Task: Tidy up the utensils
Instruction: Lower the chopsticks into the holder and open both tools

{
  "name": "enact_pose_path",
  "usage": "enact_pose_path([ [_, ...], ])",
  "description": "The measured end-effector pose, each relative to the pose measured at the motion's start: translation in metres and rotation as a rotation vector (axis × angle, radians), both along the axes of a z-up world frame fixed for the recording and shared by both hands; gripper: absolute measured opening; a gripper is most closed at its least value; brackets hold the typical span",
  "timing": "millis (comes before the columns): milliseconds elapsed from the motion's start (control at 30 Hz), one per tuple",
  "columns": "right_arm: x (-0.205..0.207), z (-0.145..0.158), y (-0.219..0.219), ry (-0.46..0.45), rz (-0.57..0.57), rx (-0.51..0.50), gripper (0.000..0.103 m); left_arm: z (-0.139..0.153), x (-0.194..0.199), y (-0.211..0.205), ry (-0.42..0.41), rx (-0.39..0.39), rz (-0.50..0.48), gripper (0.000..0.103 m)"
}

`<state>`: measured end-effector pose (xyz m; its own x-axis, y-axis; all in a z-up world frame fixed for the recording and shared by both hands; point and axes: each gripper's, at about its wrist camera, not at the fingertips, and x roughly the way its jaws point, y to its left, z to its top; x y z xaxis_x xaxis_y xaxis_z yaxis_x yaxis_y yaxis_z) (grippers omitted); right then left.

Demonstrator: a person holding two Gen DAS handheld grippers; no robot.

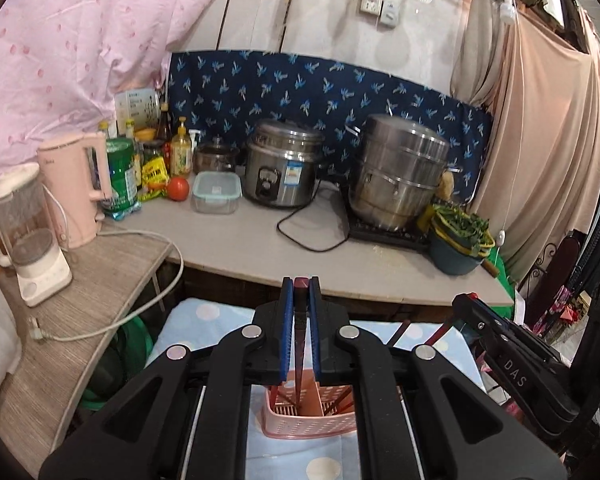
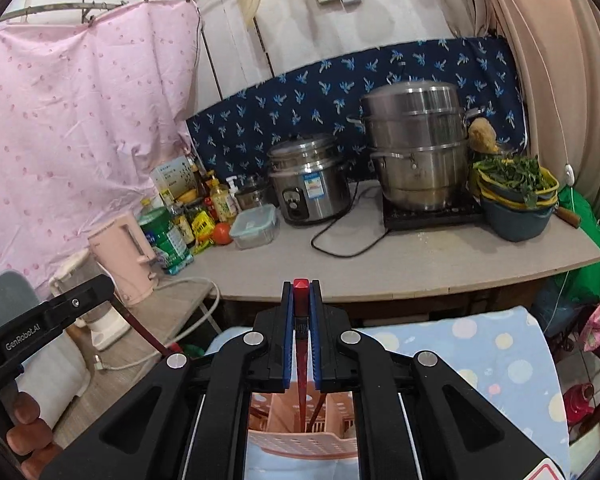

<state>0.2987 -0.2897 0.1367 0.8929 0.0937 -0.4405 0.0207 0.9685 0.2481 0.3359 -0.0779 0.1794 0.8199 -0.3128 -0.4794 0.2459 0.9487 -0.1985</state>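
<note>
While each claw grips one, chopsticks (image 1: pixel 300 360) stand in pink basket (image 1: pixel 312 420).

Home kitchen corner, improvised. Grey countertop (image 1: pixel 380 276) bearing rice cooker (image 1: pixel 282 168), stacked steel steamer (image 1: pixel 400 172) on hotplate, pink kettle (image 1: pixel 80 188), blender (image 1: pixel 28 236), oil and sauce bottles (image 1: pixel 180 152), tomato (image 1: pixel 178 189), basin of greens (image 1: pixel 460 240). Cloth-draped walls; laundry hung at right.

Dotted blue cloth (image 2: pixel 500 360) w/ pink utensil basket (image 1: pixel 312 412) on it.
</note>
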Motion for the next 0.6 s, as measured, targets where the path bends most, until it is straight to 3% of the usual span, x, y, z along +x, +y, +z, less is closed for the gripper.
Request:
enact_pose_path([
  [200, 0.005, -0.019, -0.002, 0.037, -0.003, -0.009, 0.010, -0.016, 0.003, -0.004, 0.028, 0.002, -0.008, 0.009],
  [367, -0.006, -0.013, -0.004, 0.011, -0.019, -0.007, 0.030, -0.017, -0.005, -0.005, 0.000, 0.023, 0.006, 0.039],
  [600, -0.033, -0.001, -0.001, -0.014, -0.010, -0.023, 0.036, -0.014, -0.025, 0.001, -0.008, 0.050, 0.028, 0.043],
])
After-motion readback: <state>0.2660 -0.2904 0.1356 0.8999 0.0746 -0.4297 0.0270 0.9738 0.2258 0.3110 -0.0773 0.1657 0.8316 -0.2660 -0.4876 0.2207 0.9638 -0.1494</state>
